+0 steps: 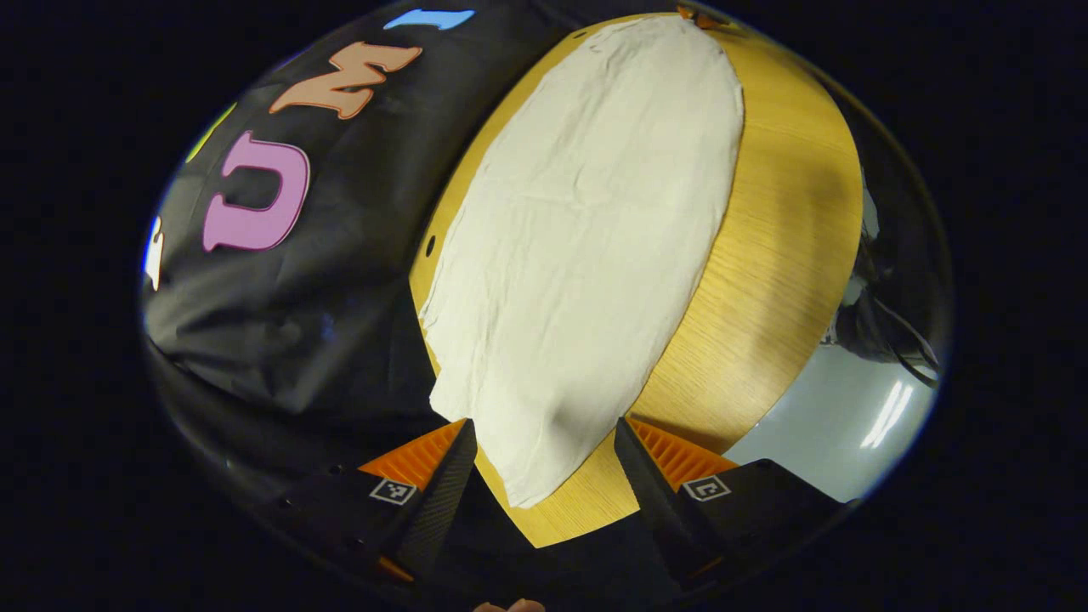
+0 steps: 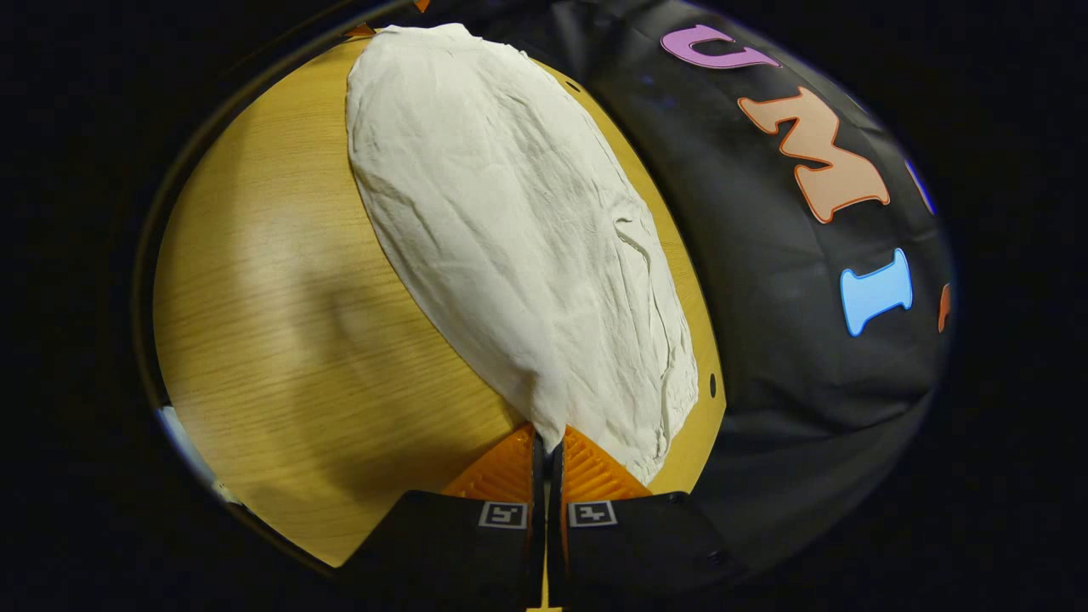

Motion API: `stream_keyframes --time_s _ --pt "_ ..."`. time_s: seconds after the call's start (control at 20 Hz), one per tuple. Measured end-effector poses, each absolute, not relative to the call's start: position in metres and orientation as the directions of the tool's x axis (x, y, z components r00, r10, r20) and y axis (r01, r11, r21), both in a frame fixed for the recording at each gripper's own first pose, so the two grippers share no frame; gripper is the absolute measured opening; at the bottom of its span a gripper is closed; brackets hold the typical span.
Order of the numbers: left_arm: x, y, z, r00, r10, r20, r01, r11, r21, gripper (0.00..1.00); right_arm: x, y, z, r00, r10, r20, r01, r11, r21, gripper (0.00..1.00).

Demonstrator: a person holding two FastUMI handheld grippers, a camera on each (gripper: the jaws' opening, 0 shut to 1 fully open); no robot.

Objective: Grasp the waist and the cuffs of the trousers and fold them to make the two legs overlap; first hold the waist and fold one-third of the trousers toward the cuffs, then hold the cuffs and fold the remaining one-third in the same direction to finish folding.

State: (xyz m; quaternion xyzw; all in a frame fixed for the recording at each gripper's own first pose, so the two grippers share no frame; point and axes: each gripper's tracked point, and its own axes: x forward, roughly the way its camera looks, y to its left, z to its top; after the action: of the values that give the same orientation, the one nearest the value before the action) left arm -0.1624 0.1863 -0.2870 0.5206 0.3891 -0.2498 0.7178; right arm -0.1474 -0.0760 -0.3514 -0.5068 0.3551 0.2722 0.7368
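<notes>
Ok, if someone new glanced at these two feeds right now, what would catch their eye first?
Most likely the pale trousers, spread long and flat down the wooden table beside the booth's black cloth wall. Next, the contrast between hands: the right gripper is pinched shut on the near end of the fabric, while the left gripper sits open, its fingers straddling the other end.

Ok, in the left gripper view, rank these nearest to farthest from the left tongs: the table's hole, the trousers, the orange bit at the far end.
1. trousers, near end lying between the open left tongs.
2. hole, left of the trousers, near the edge of the table.
3. orange bit, at the table's far end.
</notes>
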Motion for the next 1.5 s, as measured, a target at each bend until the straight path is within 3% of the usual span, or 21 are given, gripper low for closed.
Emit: stream_keyframes --time_s 0.5,0.7,0.75,0.95,1.15,1.5 --pt "-0.125 0.183 -0.304 0.570 0.045 -0.820 0.788 0.253 0.562 0.91 -0.147 -0.076 -0.352 0.615 0.029 -0.788 -0.749 0.335 -0.572 0.04" --pt "-0.129 0.180 -0.321 0.519 0.063 -0.852 0.818 0.252 0.517 0.53 -0.147 -0.076 -0.353 0.618 0.023 -0.786 -0.745 0.339 -0.575 0.04" --pt "-0.133 0.179 -0.321 0.517 0.071 -0.853 0.817 0.257 0.516 0.31 -0.147 -0.077 -0.352 0.618 0.021 -0.786 -0.743 0.341 -0.576 0.04" --pt "-0.136 0.180 -0.325 0.495 0.108 -0.862 0.809 0.303 0.503 0.00 -0.148 -0.076 -0.351 0.620 0.023 -0.784 -0.740 0.348 -0.575 0.04" --pt "-0.133 0.180 -0.323 0.476 0.136 -0.869 0.770 0.413 0.487 0.00 -0.145 -0.078 -0.346 0.631 0.022 -0.776 -0.713 0.411 -0.568 0.03" --pt "-0.113 0.183 -0.292 0.486 0.211 -0.848 0.694 0.497 0.521 0.00 -0.125 -0.083 -0.301 0.711 0.058 -0.701 -0.645 0.451 -0.617 0.04"
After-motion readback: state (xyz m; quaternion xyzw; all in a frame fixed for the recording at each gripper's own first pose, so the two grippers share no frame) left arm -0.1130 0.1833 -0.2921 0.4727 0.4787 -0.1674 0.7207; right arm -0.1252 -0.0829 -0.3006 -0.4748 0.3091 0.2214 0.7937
